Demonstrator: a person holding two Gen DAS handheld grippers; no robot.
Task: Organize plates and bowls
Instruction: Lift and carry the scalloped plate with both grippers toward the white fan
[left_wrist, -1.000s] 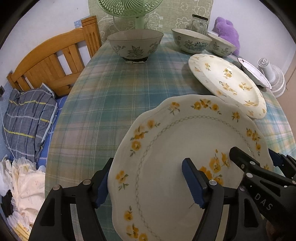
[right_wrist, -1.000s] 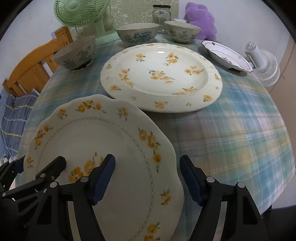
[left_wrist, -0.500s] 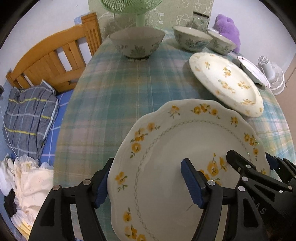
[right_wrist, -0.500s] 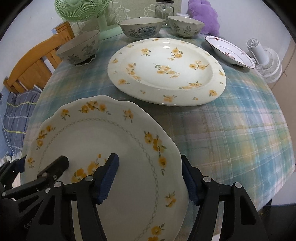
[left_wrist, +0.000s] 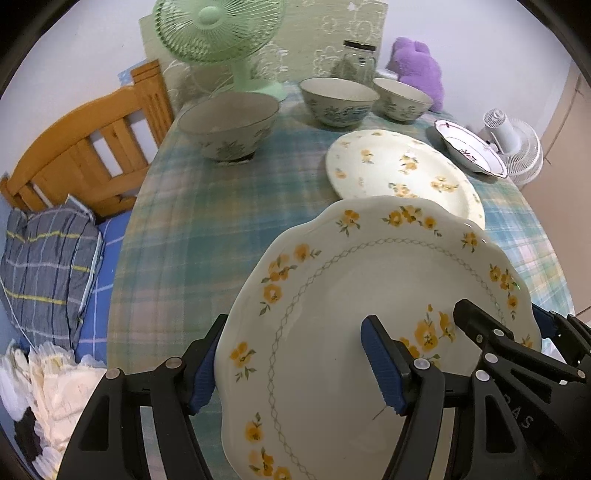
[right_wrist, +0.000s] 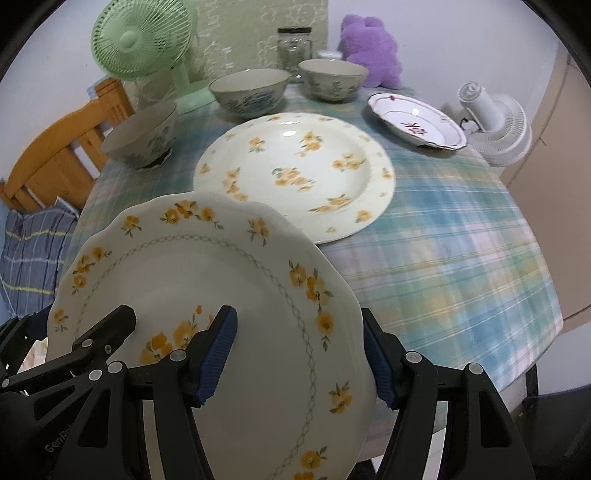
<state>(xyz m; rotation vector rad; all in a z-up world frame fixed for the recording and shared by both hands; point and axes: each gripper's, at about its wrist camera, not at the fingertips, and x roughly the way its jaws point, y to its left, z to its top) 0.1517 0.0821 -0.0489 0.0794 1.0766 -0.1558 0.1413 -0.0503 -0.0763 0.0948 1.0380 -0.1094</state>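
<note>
A scalloped cream plate with yellow flowers (left_wrist: 332, 280) (right_wrist: 192, 273) hangs tilted above the near part of the plaid table (left_wrist: 207, 221). My left gripper (left_wrist: 291, 354) is shut on its left rim, one pad under the edge and one on the face. My right gripper (right_wrist: 299, 332) is shut on the opposite rim in the same way. A larger round flowered plate (left_wrist: 399, 173) (right_wrist: 295, 170) lies just beyond. Three patterned bowls (left_wrist: 229, 125) (left_wrist: 338, 99) (left_wrist: 400, 99) stand farther back. A small red-trimmed plate (right_wrist: 415, 120) sits at the far right.
A green fan (left_wrist: 218, 33), a glass jar (left_wrist: 356, 59) and a purple plush toy (left_wrist: 419, 66) line the table's back. A white fan (right_wrist: 495, 125) stands off the right edge. A wooden chair (left_wrist: 81, 155) with folded cloth (left_wrist: 44, 266) is at the left.
Both grippers have risen with the scalloped plate between them, lifting it off the tablecloth. Its far rim now overlaps the near edge of the large round plate.
</note>
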